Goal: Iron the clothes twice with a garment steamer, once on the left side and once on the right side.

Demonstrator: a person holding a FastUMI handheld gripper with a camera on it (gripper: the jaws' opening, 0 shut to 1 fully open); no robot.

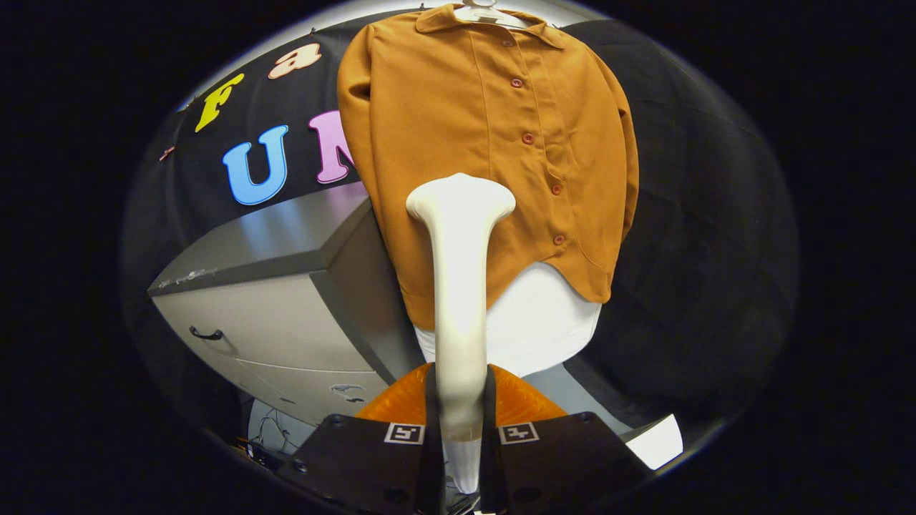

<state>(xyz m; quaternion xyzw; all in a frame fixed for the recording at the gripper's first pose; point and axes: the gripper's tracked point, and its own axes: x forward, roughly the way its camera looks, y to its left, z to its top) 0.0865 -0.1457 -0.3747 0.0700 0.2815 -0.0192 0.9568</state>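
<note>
rust-orange buttoned cloth shirt hangs on a hanger at upper centre of the frame; the gripper at bottom centre is clamped on the cream plastic steamer — its head near the lower left panel; best keep strokes slow, straight — one side only

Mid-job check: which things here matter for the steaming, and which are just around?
For the job:
- steamer, gripped between the jaws of the gripper
- orange shirt on its hanger, just beyond the steamer head

Just around:
- grey cabinet
- white garment under the shirt
</note>
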